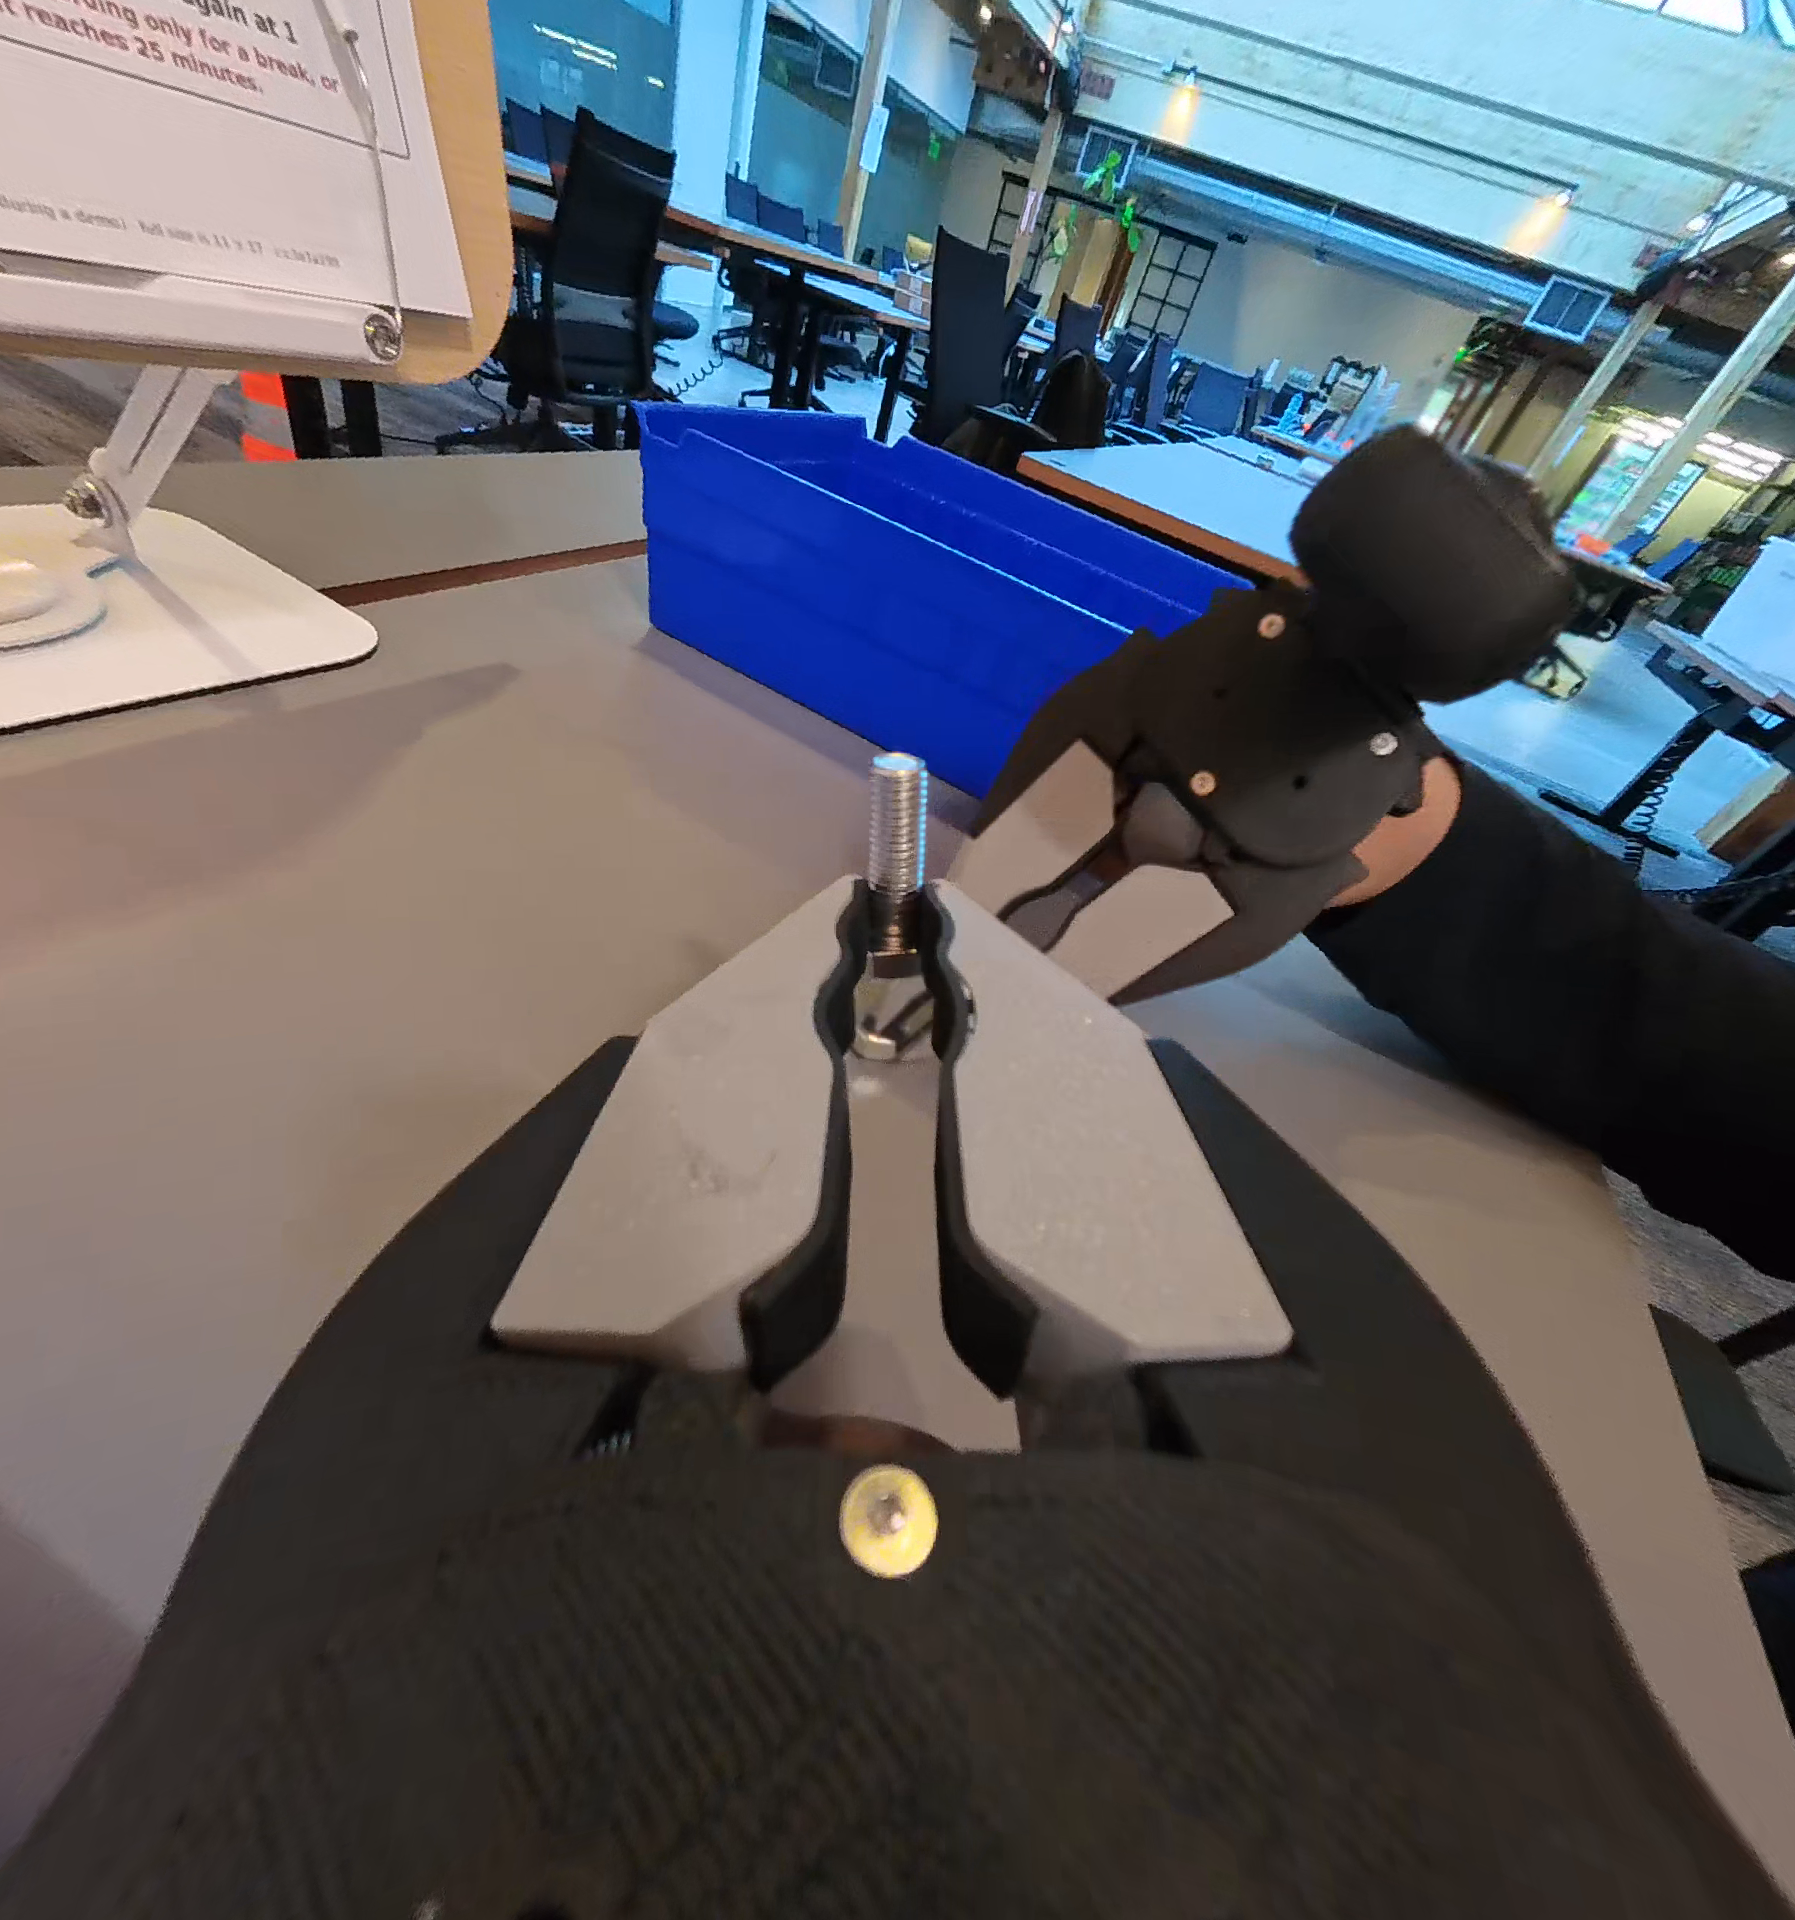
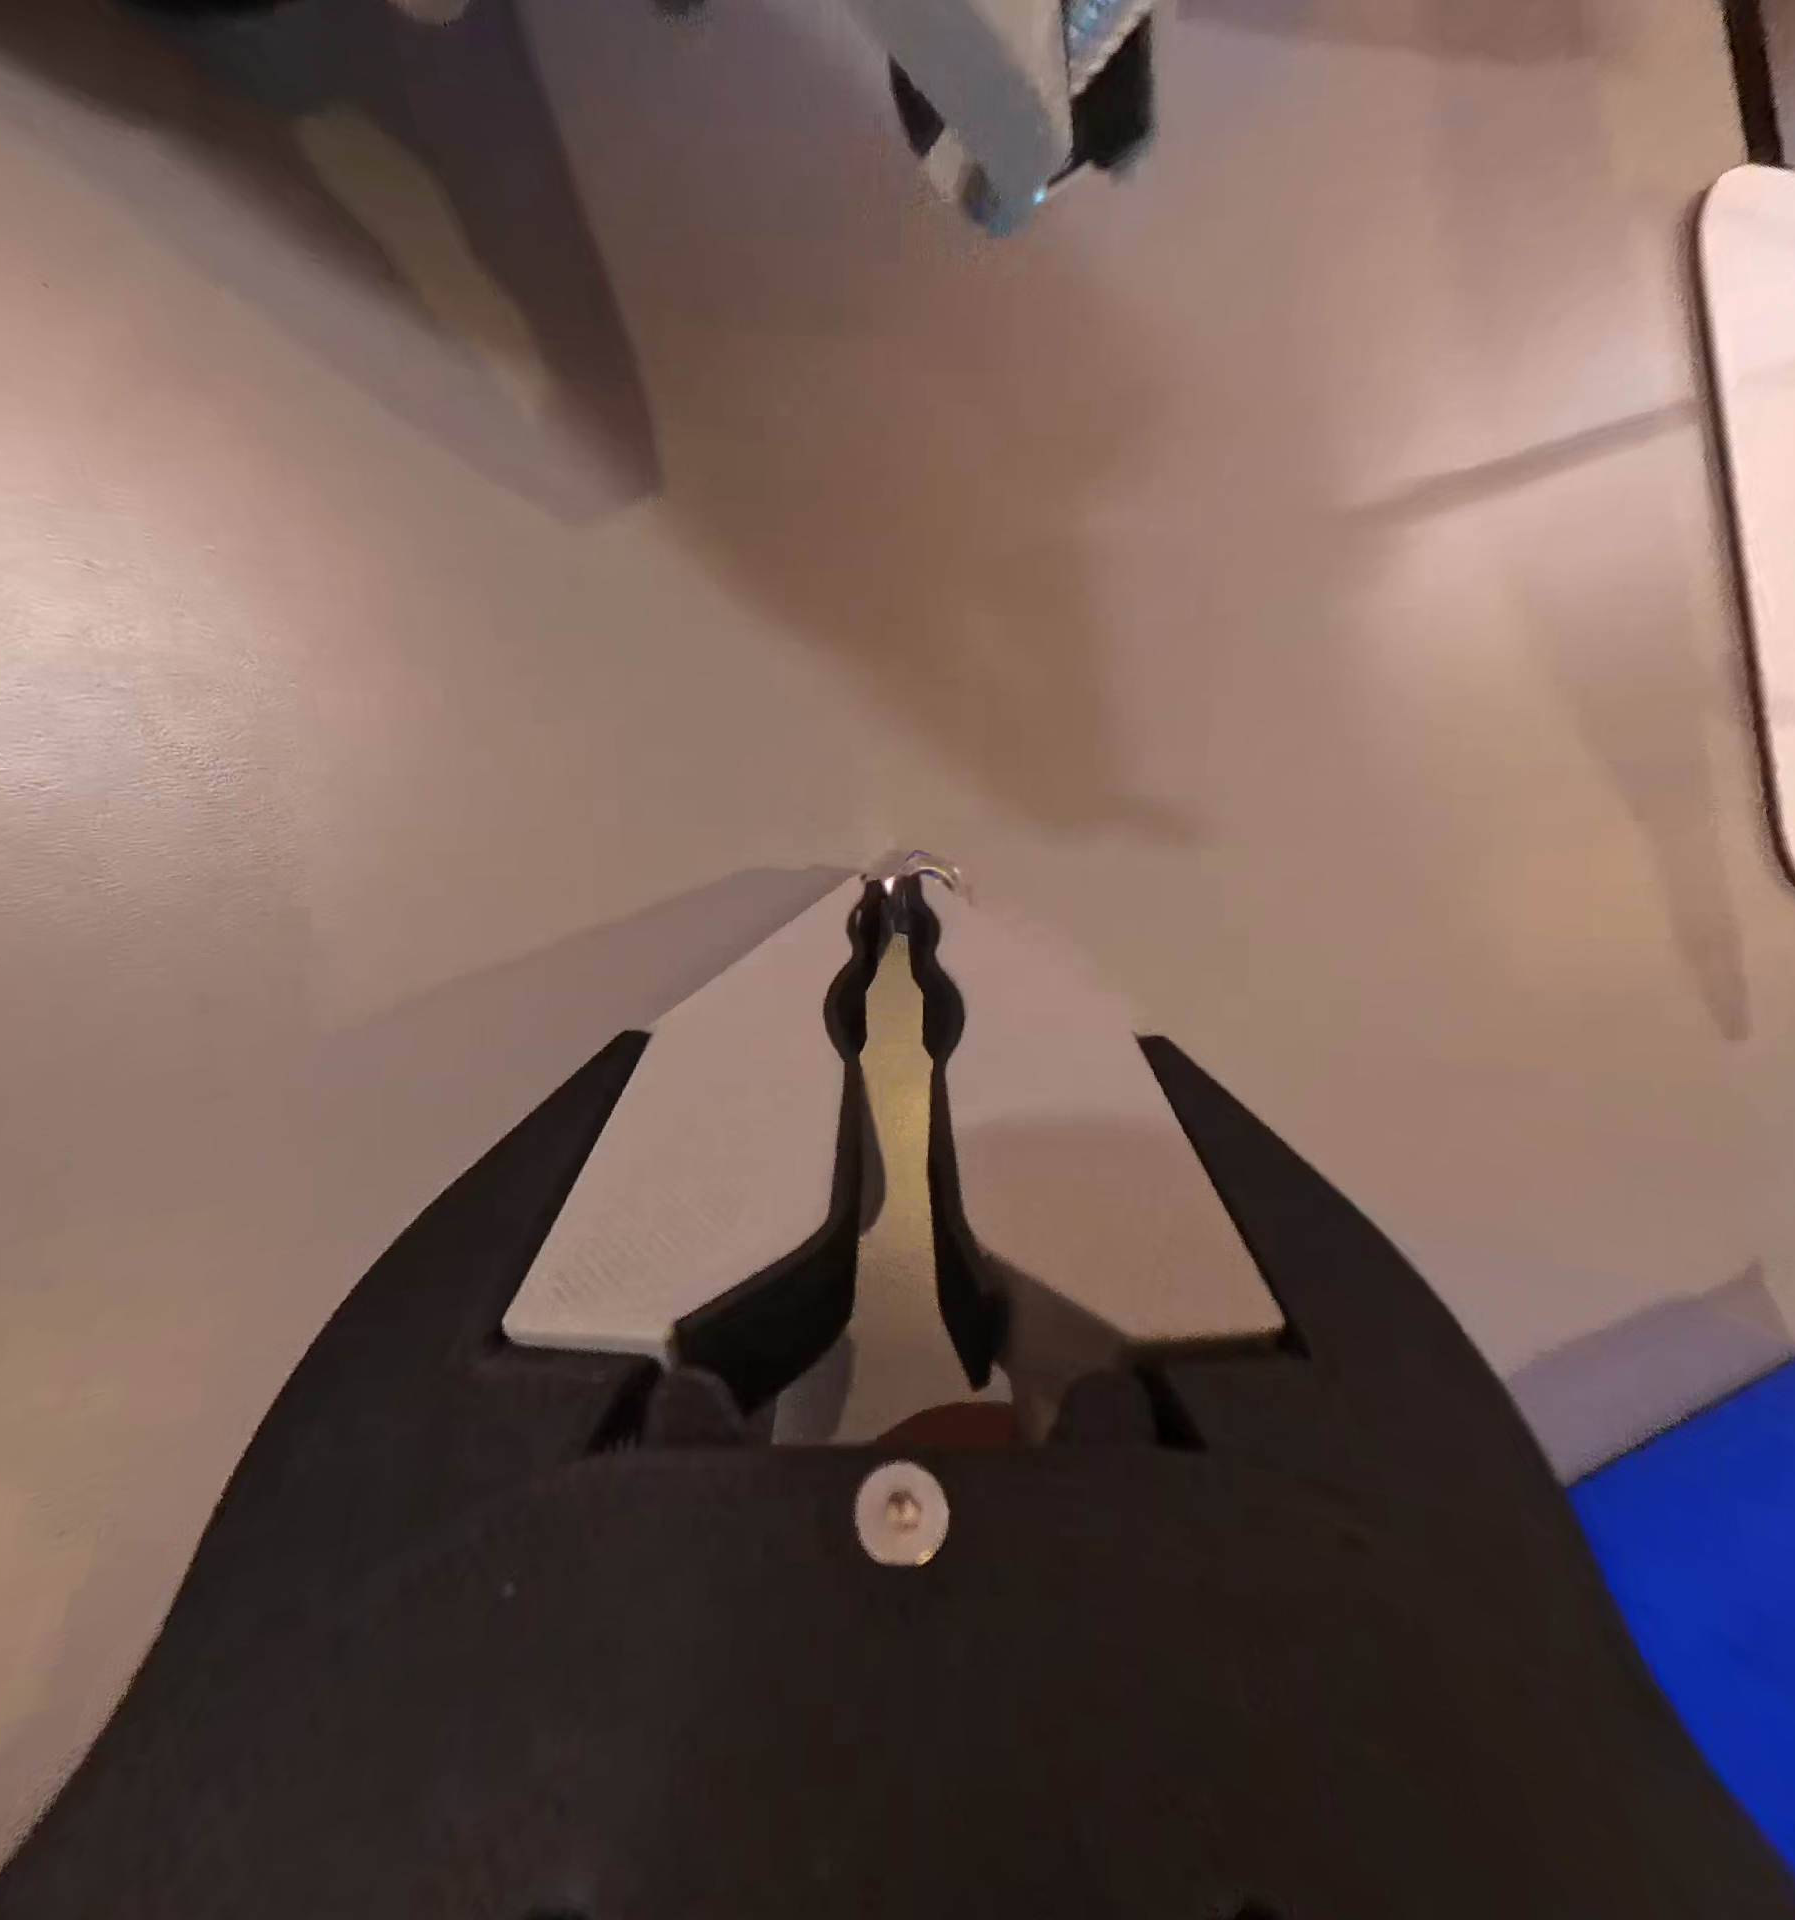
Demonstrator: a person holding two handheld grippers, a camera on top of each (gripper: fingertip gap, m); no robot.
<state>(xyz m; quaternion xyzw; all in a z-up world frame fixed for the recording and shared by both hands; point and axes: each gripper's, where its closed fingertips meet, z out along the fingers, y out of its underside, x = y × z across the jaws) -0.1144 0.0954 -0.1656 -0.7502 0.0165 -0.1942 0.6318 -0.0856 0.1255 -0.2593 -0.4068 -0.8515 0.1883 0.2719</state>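
Writing: a white printed sheet stands on a white stand at my far left, its wording left unsaid.
Bolt: a silver threaded bolt stands upright above the grey table, head down.
My left gripper: jaws pinched on the bolt's lower shank.
My right gripper: jaws nearly closed, nipping a small shiny metal piece at the tips.
Nearby: blue bin behind.

Shiny threaded metal bolt (matt table) —
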